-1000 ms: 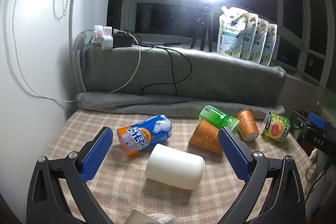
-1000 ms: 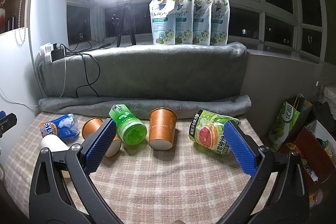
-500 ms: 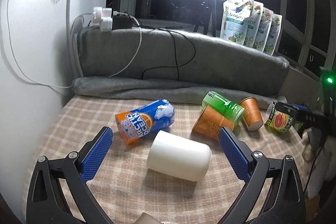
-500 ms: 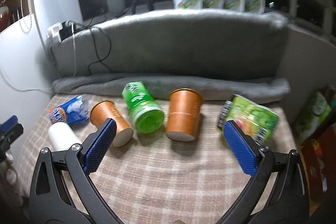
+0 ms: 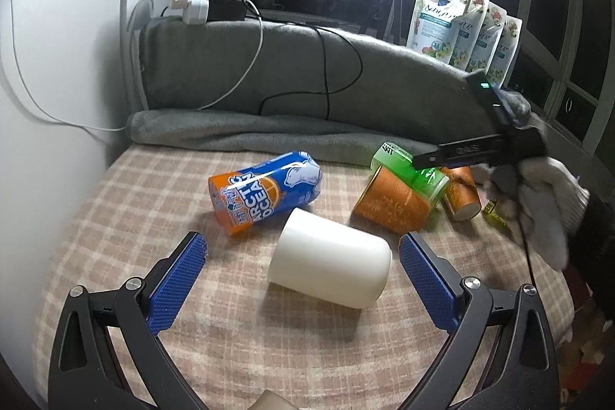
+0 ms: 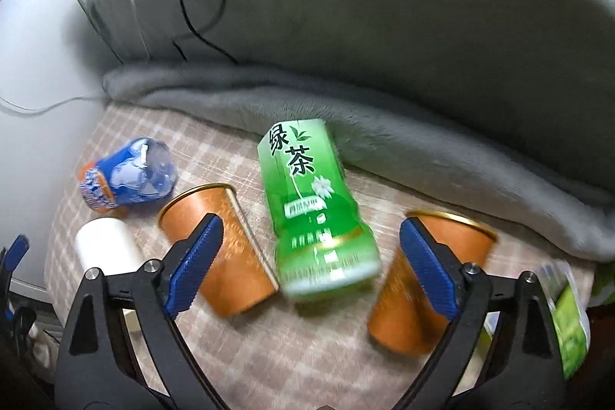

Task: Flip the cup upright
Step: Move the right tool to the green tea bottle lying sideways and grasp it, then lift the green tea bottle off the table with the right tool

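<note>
A white cup (image 5: 330, 262) lies on its side on the checked cloth, between the open blue pads of my left gripper (image 5: 300, 279); it also shows in the right wrist view (image 6: 103, 248). Two orange paper cups lie on their sides: one (image 6: 219, 248) left of a green tea can (image 6: 315, 210), one (image 6: 426, 279) right of it. My right gripper (image 6: 307, 268) is open and hovers just above the green can, with a pad over each orange cup. In the left wrist view the right gripper's body (image 5: 492, 148) hangs over the orange cups (image 5: 392, 202).
A blue and orange Arctic Ocean can (image 5: 265, 191) lies behind the white cup. A green snack packet (image 6: 572, 325) lies at the far right. A grey blanket roll (image 5: 246, 137) borders the cloth's back edge, with cables and pouches (image 5: 461, 22) above.
My right gripper has moved forward and down, close over the green can and orange cups. My left gripper has tilted down slightly toward the white cup. Both stay open.
</note>
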{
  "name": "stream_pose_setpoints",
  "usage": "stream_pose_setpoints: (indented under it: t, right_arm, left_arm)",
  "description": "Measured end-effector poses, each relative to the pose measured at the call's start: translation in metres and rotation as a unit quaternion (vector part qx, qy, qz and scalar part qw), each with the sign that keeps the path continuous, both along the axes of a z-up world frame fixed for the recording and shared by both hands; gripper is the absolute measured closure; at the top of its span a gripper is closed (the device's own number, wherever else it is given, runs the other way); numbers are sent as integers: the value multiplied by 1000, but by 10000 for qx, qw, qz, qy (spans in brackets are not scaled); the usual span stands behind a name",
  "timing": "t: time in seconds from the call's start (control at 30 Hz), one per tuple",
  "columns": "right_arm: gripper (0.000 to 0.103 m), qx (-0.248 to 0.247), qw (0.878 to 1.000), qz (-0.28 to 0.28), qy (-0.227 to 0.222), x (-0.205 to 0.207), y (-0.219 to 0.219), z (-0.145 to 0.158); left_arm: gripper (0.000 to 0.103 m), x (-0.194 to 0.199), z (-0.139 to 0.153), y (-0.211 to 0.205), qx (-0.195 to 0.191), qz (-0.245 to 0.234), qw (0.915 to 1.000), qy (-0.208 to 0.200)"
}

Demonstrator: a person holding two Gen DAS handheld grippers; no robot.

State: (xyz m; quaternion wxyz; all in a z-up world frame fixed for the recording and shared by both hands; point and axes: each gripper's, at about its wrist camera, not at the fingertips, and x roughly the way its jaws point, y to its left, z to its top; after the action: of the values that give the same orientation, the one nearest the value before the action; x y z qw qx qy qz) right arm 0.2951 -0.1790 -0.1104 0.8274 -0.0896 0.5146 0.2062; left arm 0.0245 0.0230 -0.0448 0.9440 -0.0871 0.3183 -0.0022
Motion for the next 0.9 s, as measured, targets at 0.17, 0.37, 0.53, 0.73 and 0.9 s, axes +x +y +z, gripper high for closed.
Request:
stream_pose_setpoints:
  t: [0.17, 0.37, 0.53, 0.73, 0.9]
  right_arm:
    - [12, -135, 9995, -1, 293, 25, 13, -24]
    - [12, -372, 9989, 159, 256, 33, 27, -36]
    - [18, -625, 9974, 326, 176, 34, 51, -46]
    - [34, -880, 9945, 560, 99, 32, 70, -53]
    - [38, -822, 9954, 492, 28, 31, 81, -55]
  left_arm:
    - [3, 1, -2, 5, 6, 38, 10000, 49]
    - [3, 7, -6, 7, -59, 54, 9999, 95]
    - [3, 6, -6, 7, -42, 39, 10000, 67]
    - [3, 5, -5, 10, -41, 89, 9999, 34]
    - [3, 5, -4, 9, -14, 89, 10000, 35]
